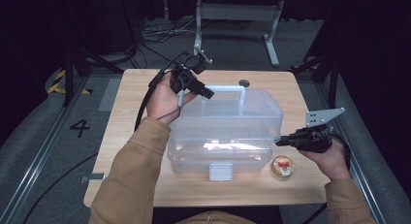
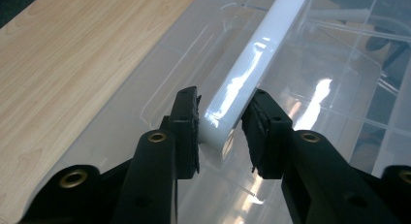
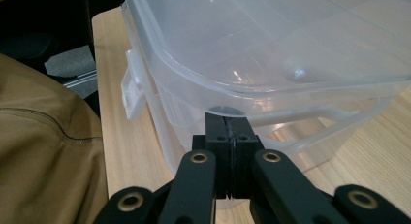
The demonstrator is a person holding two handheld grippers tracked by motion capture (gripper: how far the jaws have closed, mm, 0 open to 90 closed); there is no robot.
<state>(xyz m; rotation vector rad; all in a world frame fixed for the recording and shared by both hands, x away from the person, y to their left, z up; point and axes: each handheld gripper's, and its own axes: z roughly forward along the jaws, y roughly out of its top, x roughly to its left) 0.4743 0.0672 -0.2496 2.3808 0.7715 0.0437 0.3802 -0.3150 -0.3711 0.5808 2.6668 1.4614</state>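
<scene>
A clear plastic box (image 1: 225, 132) is found standing on the middle of the wooden worktop (image 1: 126, 136), lid down, with a white latch (image 1: 220, 171) at its near wall. A small round tin (image 1: 282, 166) is noted just beside the box's near right corner.

The right gripper (image 1: 280, 141) is held at the right end of the box, its jaws pressed together with nothing between them; in the right gripper view their tips (image 3: 226, 122) are seen against the side wall directly under the lid's rim. A tan sleeve (image 3: 43, 136) is recorded at that view's left.

Farther off, the left gripper (image 1: 206, 93) is placed over the left end of the white handle (image 2: 252, 64) on the lid. The handle's long axis is seen running away from the jaws, straight along their line. The jaws are spread, one to each side of the bar: the left pad is at or very near the bar, the right pad stands apart. It is judged that the handle is not clamped, and that the left hand is the better placed for it.

Beyond the worktop, a grey floor, loose cables and a metal stand are noted in a dark room.
</scene>
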